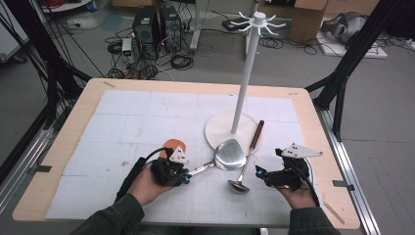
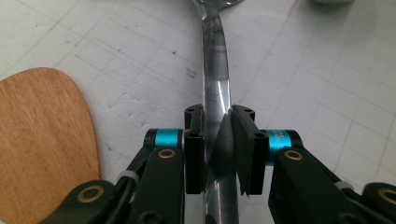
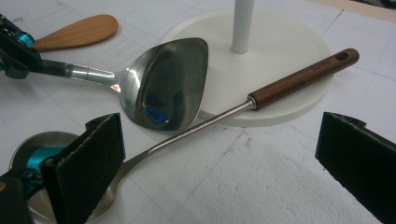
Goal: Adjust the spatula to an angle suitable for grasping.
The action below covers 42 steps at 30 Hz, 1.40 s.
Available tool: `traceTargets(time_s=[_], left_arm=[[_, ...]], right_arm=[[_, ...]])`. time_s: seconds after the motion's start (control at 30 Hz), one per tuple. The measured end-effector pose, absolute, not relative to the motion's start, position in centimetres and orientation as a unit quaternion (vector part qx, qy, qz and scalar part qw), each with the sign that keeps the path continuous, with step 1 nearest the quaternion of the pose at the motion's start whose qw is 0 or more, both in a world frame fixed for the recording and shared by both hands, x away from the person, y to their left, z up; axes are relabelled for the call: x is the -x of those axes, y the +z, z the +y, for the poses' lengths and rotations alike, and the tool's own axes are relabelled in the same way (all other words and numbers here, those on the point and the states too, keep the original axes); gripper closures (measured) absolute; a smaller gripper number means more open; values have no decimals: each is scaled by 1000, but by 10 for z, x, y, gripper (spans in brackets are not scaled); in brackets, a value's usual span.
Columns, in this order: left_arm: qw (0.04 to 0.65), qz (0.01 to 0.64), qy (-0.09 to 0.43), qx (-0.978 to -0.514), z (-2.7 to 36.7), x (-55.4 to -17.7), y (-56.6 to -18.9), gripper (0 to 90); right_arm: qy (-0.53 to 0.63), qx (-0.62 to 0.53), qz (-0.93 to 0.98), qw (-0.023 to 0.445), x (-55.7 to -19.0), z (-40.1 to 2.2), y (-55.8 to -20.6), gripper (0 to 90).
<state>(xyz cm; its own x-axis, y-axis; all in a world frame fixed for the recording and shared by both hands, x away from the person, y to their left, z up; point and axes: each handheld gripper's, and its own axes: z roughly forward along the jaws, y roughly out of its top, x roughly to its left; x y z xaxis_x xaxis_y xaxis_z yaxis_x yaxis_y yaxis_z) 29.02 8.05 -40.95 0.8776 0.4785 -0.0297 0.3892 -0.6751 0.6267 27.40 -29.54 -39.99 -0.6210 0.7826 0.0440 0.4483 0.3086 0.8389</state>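
A steel spatula (image 1: 229, 155) lies on the white mat with its blade against the stand's base (image 1: 218, 128). My left gripper (image 1: 182, 175) is shut on the spatula's handle (image 2: 217, 102), its jaws pressing both sides of the shaft. A steel ladle (image 1: 244, 166) with a brown wooden grip (image 3: 303, 77) lies to the right, grip resting on the base, bowl (image 3: 32, 149) toward me. My right gripper (image 1: 262, 172) stands open just right of the ladle's bowl, its wide-apart pads (image 3: 88, 163) on either side of the ladle's shaft (image 3: 196, 128).
A white utensil stand (image 1: 249, 63) with hooks on top (image 1: 258, 20) rises from its round base at the mat's middle. A wooden spoon (image 2: 42, 140) lies just left of my left gripper. Table edges are near on both sides; cables and boxes sit on the floor behind.
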Motion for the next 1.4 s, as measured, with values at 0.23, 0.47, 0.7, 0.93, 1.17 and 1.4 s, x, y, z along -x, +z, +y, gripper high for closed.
traceTargets(time_s=[0.23,0.47,0.7,0.93,1.17,1.4], left_arm=[[317,229,54,-919,90,-306,-406,751],[308,220,50,-924,98,-320,-408,750],[299,216,50,-928,98,-325,-416,740],[306,218,50,-925,100,-327,-416,726],[326,213,47,-920,109,-323,-409,680],[349,207,50,-913,128,-320,-402,649]], right_arm=[[439,-392,786,190,-274,-295,-400,4],[439,-391,786,190,-274,-295,-400,4],[440,-391,787,188,-274,-294,-400,4],[440,-390,787,188,-274,-294,-400,4],[439,-390,788,187,-274,-294,-400,4],[438,-390,788,186,-274,-293,-401,4]])
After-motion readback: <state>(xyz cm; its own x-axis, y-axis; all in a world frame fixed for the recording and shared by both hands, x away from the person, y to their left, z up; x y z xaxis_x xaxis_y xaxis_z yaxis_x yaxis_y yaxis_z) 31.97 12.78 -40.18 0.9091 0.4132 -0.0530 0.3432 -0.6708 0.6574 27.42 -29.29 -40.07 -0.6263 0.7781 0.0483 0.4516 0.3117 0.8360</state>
